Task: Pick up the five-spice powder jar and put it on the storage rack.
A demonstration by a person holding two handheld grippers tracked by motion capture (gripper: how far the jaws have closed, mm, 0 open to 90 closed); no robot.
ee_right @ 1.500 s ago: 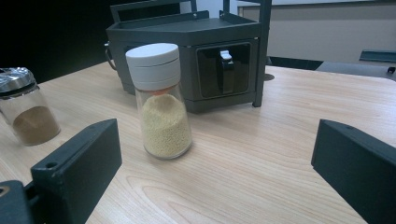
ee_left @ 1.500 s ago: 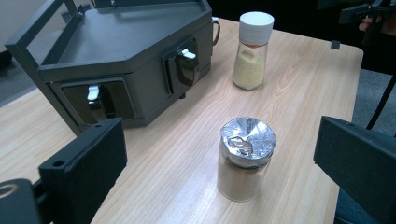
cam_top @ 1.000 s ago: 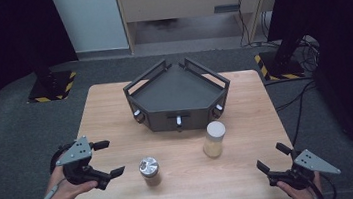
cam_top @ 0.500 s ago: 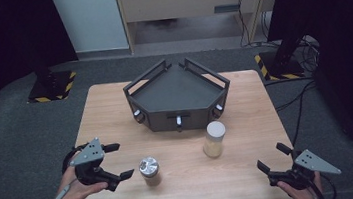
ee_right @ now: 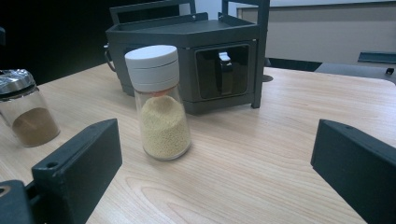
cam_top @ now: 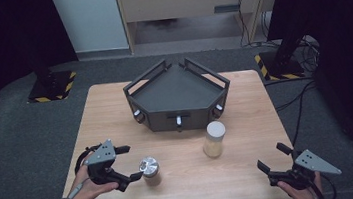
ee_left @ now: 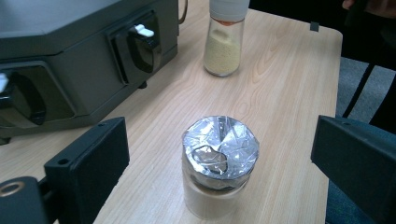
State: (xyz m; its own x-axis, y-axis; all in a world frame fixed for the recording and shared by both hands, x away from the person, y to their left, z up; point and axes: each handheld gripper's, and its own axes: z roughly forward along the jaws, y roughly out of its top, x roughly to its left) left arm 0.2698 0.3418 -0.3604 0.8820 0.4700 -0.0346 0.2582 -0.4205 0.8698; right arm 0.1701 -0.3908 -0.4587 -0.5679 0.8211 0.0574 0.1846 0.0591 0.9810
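1. Left gripper (cam_top: 130,162): compared with the high views from a second ago, it has travelled rightward along the near table edge and now sits just beside the foil-capped jar (cam_top: 149,169). In the left gripper view its jaws stand wide apart, one on each side of the jar, holding nothing and touching nothing.
2. Meaning: this reads as the approach phase of a grasp on the foil-capped jar; closure has not yet begun.
3. Right gripper (cam_top: 275,159): position unchanged across the high views, at the near right corner of the table (cam_top: 253,171). Jaws wide open, empty.
4. Foil-capped jar: stands upright near the front edge, left of centre. Long axis vertical, foil cap pointing up; brown powder fills the lower part.
5. White-capped jar (cam_top: 214,138): upright, long axis vertical, cap up, yellow granules inside; farther back and right, well apart from the first jar.
6. Dark angular rack (cam_top: 176,97): farthest back, mid-table, untouched.
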